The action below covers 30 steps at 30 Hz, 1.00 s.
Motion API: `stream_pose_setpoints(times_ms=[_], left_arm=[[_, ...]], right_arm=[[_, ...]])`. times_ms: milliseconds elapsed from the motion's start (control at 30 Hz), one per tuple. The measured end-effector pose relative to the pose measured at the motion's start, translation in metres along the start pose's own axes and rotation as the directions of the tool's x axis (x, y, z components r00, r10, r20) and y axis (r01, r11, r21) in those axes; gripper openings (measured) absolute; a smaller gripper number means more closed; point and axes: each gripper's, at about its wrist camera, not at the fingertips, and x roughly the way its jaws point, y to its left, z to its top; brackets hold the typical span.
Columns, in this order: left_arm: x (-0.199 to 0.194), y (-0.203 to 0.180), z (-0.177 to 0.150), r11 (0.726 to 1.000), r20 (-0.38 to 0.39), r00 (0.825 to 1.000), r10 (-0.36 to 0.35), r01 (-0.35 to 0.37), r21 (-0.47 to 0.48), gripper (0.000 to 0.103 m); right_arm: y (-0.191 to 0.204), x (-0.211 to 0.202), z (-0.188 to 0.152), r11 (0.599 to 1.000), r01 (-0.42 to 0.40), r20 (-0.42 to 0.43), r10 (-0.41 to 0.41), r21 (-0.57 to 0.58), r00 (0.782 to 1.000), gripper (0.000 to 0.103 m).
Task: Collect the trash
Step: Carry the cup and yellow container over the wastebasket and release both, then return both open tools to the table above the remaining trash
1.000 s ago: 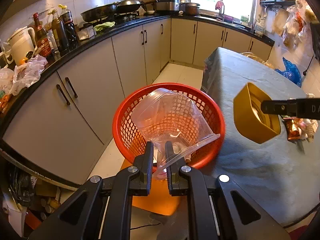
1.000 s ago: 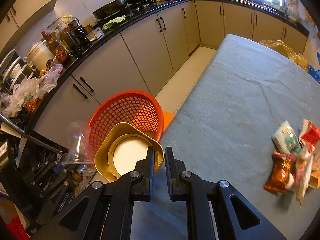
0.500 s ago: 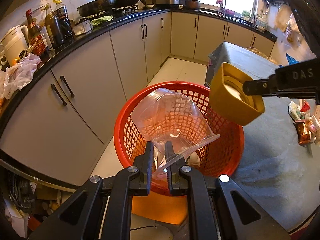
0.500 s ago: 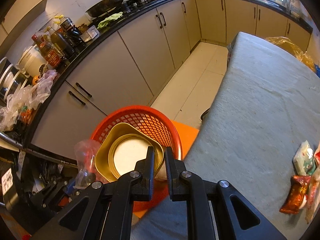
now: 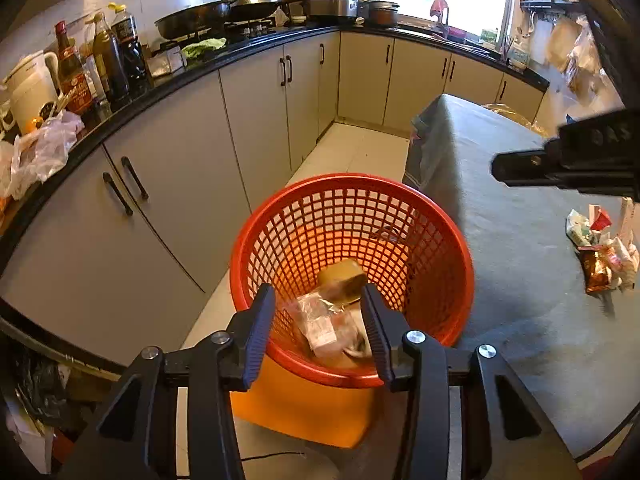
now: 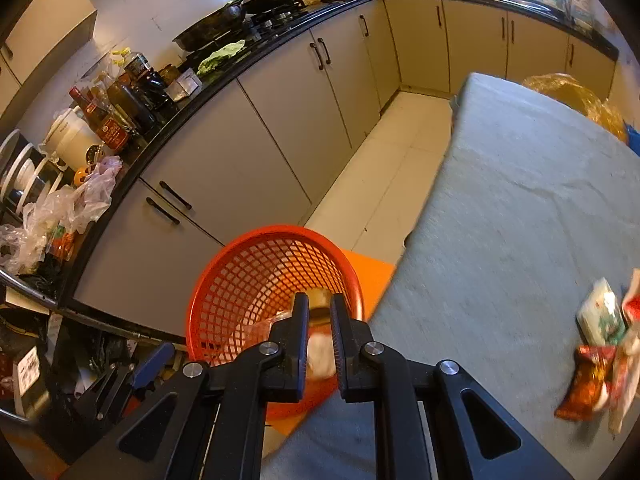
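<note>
red mesh basket [image 5: 352, 276] sits on an orange stool [image 5: 304, 408] against the near edge of the grey-clothed table [image 5: 512, 264], and it already holds the gold tray [image 5: 343, 278] and crumpled clear plastic [image 5: 320, 320]. left gripper [image 5: 320, 322] hangs over its rim with jaws wide apart and nothing between them. right gripper [image 6: 319, 334] is also over the basket, jaws slightly parted and empty.

what remains is the wrapper pile [image 6: 604, 344], out on the cloth at about 3 o'clock from the right gripper, well apart from the basket. in the left wrist view it lies at 3 o'clock too [image 5: 602, 248], beyond the right gripper. the right hand is judged the nearer. the orange-brown packet [image 6: 584, 384] looks closest, its long axis running roughly 1 to 7 o'clock.
</note>
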Motion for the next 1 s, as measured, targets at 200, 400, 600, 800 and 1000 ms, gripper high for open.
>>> stream_pose_setpoints(times_ms=[200, 400, 600, 800, 1000], left_arm=[[-0.012, -0.014, -0.007, 1.0, 0.011, 1.0, -0.018, 0.018, 0.002, 0.045], [-0.033, -0.036, -0.01, 0.999, 0.043, 0.999, -0.019, 0.018, 0.027, 0.048], [-0.061, -0.066, -0.025, 0.997, 0.07, 0.997, -0.027, 0.022, 0.072, 0.056], [-0.077, -0.08, -0.046, 0.999, 0.066, 0.998, 0.0, -0.003, 0.039, 0.056], [-0.084, -0.083, -0.064, 0.997, 0.05, 0.996, 0.07, -0.069, -0.017, 0.056]], right_arm=[[-0.017, -0.029, -0.024, 1.0, 0.006, 0.01, -0.006, 0.011, 1.0, 0.013], [-0.04, -0.06, -0.051, 0.998, 0.051, 0.007, -0.051, -0.026, 0.999, 0.02], [-0.059, -0.069, -0.064, 0.996, 0.068, -0.043, -0.07, -0.048, 0.997, 0.021], [-0.042, -0.061, -0.065, 0.988, 0.038, -0.072, -0.049, -0.152, 0.996, 0.021], [-0.034, -0.046, -0.057, 0.977, 0.039, -0.083, -0.057, -0.208, 0.995, 0.024]])
